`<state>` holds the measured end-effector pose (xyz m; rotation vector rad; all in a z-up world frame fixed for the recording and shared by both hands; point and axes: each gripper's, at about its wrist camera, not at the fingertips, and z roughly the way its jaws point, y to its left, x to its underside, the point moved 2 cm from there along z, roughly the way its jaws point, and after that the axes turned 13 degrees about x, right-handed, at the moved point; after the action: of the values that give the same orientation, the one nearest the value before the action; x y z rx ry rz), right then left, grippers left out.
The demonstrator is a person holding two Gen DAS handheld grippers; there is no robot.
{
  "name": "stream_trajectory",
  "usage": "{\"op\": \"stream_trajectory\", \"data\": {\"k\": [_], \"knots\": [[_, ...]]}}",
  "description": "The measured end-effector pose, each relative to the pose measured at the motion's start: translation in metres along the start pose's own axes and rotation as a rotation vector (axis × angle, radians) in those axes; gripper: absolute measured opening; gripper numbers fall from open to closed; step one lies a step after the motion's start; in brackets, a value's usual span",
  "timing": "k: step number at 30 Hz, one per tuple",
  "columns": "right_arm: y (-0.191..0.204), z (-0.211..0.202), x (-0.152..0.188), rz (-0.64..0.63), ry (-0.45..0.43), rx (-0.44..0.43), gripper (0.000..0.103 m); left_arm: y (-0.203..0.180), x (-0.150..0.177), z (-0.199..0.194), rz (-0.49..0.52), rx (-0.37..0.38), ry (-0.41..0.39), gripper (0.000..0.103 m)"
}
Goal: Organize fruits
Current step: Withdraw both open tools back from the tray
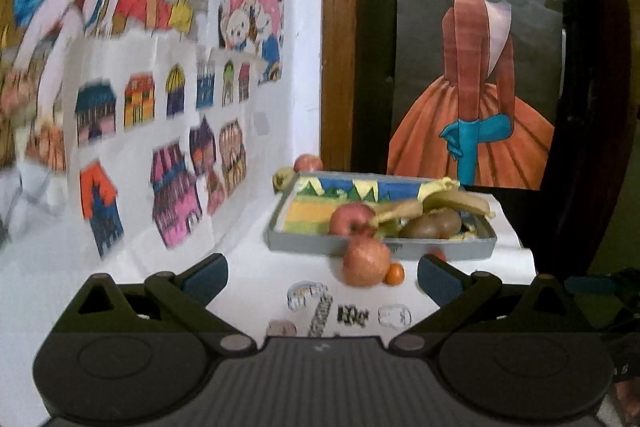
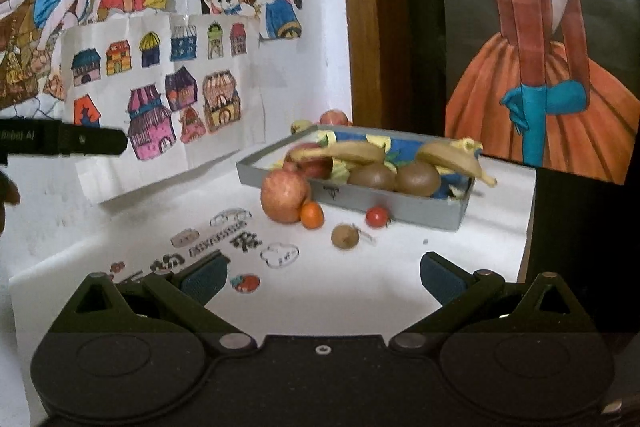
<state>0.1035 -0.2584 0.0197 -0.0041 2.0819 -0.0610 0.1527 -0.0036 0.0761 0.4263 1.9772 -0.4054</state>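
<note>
A grey tray [image 2: 400, 205] [image 1: 304, 243] with a colourful lining sits on the white table. It holds bananas [image 2: 352, 151], two kiwis [image 2: 416, 179] and an apple [image 2: 316, 163]. In front of it lie a large apple [image 2: 285, 195] [image 1: 366, 263], a small orange [image 2: 312, 215] [image 1: 394, 273], a small red fruit [image 2: 377, 216] and a loose kiwi [image 2: 345, 235]. Behind the tray rest another apple [image 2: 335, 117] and a yellowish fruit [image 2: 301, 126]. My left gripper [image 1: 322, 277] and my right gripper [image 2: 324, 277] are both open and empty, short of the fruit.
Children's drawings [image 2: 160, 99] cover the white wall on the left. A dark framed painting [image 2: 540, 67] stands behind the tray. Stickers [image 2: 236, 247] lie flat on the table. The other gripper's body [image 2: 64, 143] juts in at left. The table edge [image 2: 528, 227] drops off at right.
</note>
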Motion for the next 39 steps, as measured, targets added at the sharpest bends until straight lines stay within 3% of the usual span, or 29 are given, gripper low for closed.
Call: {"op": "stream_trajectory", "data": {"k": [5, 9, 13, 18, 24, 31, 39], "knots": [[0.003, -0.003, -0.037, -0.088, -0.052, -0.043, 0.102, -0.004, -0.047, -0.010, 0.065, -0.026, -0.020, 0.103], [-0.007, -0.006, -0.072, -0.086, -0.129, -0.062, 0.102, -0.002, -0.083, -0.020, 0.058, -0.036, -0.080, 0.103], [-0.016, 0.012, -0.082, -0.078, -0.150, -0.116, 0.102, -0.002, -0.096, -0.009, 0.061, -0.041, -0.104, 0.103], [-0.018, 0.045, -0.059, -0.110, -0.112, -0.170, 0.102, 0.011, -0.075, 0.043, 0.015, 0.010, -0.029, 0.103], [-0.023, 0.084, -0.035, -0.107, -0.019, -0.156, 0.102, 0.028, -0.037, 0.105, -0.051, 0.101, 0.052, 0.103], [-0.022, 0.121, -0.019, -0.136, 0.064, -0.164, 0.090, 0.034, -0.003, 0.151, -0.024, 0.161, 0.108, 0.103], [-0.010, 0.157, -0.007, -0.191, 0.136, -0.145, 0.081, 0.031, 0.026, 0.190, 0.013, 0.161, 0.166, 0.103]]}}
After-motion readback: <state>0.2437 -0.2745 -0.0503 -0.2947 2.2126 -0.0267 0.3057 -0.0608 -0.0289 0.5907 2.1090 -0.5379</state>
